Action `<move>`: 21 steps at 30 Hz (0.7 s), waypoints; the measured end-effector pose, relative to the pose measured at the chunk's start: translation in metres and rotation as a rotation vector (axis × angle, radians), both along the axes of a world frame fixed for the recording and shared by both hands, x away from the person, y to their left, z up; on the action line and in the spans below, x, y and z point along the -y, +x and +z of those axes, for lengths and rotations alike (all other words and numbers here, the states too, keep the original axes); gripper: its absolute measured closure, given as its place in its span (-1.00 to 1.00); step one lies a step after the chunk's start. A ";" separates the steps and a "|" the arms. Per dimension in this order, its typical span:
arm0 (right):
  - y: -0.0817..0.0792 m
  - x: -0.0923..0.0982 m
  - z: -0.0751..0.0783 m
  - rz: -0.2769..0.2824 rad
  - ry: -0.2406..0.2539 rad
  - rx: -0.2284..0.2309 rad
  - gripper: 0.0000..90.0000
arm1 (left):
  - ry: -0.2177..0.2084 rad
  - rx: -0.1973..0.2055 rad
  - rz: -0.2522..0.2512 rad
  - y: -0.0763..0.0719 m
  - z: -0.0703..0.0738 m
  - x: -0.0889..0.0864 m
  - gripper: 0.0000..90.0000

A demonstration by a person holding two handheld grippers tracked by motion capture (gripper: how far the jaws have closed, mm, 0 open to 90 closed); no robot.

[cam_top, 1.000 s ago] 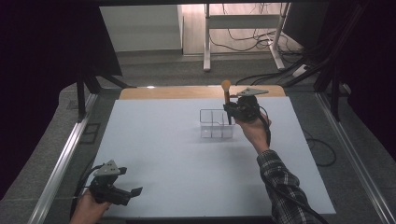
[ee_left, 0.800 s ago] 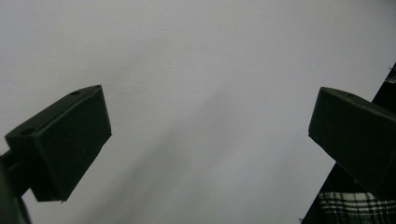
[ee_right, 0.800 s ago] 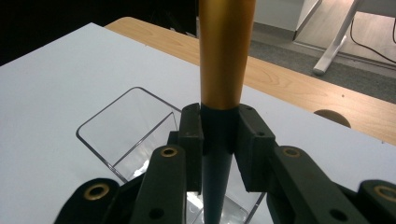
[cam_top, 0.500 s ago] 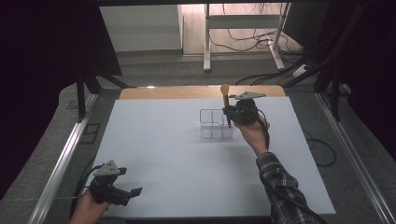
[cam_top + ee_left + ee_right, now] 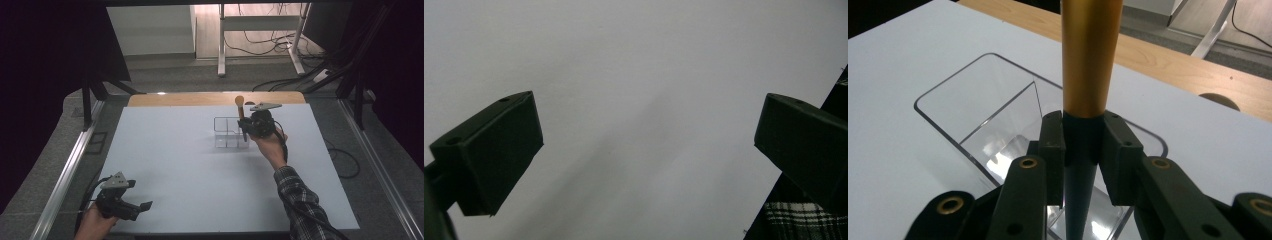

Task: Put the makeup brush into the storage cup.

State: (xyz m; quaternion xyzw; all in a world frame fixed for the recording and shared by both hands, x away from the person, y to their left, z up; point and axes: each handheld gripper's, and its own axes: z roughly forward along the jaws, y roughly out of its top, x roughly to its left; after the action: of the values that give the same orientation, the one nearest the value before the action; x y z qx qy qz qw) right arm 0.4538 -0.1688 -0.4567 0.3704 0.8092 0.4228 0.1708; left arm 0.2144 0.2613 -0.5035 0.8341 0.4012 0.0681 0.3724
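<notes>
Though unlabelled, brush [image 5: 1083, 125] pinched in right hand-held gripper [image 5: 1083, 155]; left hand-held gripper [image 5: 649, 145] wide, empty.

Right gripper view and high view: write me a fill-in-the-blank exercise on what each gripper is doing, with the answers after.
1. The right gripper is shut on the dark handle of a ____, whose ferrule is gold.
2. That tool stands upright over a clear ____ with compartments.
3. The left gripper, near the table's front left corner, has its jaws ____ with nothing between them.

Missing words: brush; organizer; open
</notes>
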 end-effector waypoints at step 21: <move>-0.006 0.001 0.005 0.006 0.003 -0.010 -0.15 | 0.004 0.000 0.001 0.000 0.000 0.000 -1.00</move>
State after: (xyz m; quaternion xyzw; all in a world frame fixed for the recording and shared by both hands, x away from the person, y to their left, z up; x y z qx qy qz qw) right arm 0.4477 -0.1695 -0.4516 0.3703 0.8105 0.4228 0.1650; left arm 0.2141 0.2614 -0.5032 0.8345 0.4015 0.0691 0.3709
